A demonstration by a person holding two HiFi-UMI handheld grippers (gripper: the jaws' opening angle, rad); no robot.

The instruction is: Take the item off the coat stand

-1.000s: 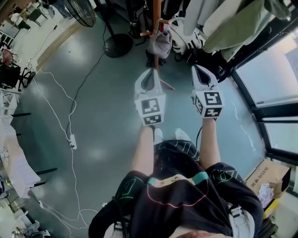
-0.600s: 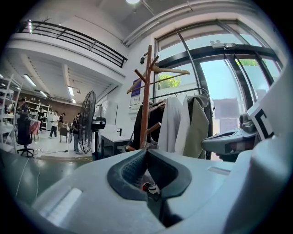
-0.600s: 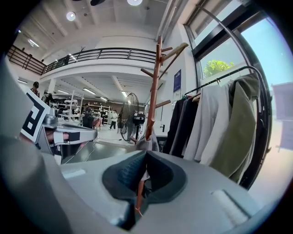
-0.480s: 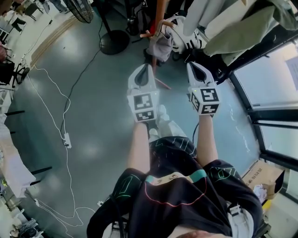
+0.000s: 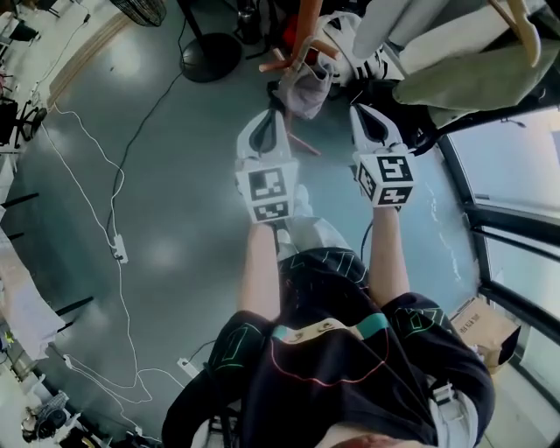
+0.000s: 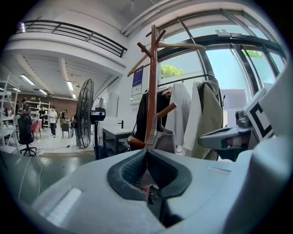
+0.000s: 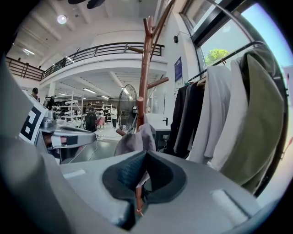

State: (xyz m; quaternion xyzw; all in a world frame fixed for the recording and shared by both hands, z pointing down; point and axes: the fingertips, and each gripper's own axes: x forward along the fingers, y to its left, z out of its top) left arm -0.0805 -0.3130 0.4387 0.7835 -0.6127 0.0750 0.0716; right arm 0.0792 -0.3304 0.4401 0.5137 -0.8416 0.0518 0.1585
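A brown wooden coat stand (image 5: 305,24) rises at the top middle of the head view. A grey fabric bag (image 5: 306,90) hangs from one of its lower pegs. My left gripper (image 5: 278,116) is shut and empty, with its tip just left of and below the bag, apart from it. My right gripper (image 5: 360,112) is also shut and empty, a little to the right of the bag. In the left gripper view the stand (image 6: 152,82) and bag (image 6: 164,139) lie straight ahead beyond the closed jaws (image 6: 146,153). The right gripper view shows the bag (image 7: 137,139) just ahead of its jaws (image 7: 145,155).
A floor fan's round base (image 5: 210,57) stands left of the coat stand. A rack of hanging coats (image 7: 219,114) is to the right, along the window (image 5: 516,175). A white cable with a power strip (image 5: 115,254) lies on the floor at left. A cardboard box (image 5: 481,324) sits at lower right.
Both grippers have moved forward toward the coat stand, so the stand and bag now lie closer to their tips. Both jaws stay shut.
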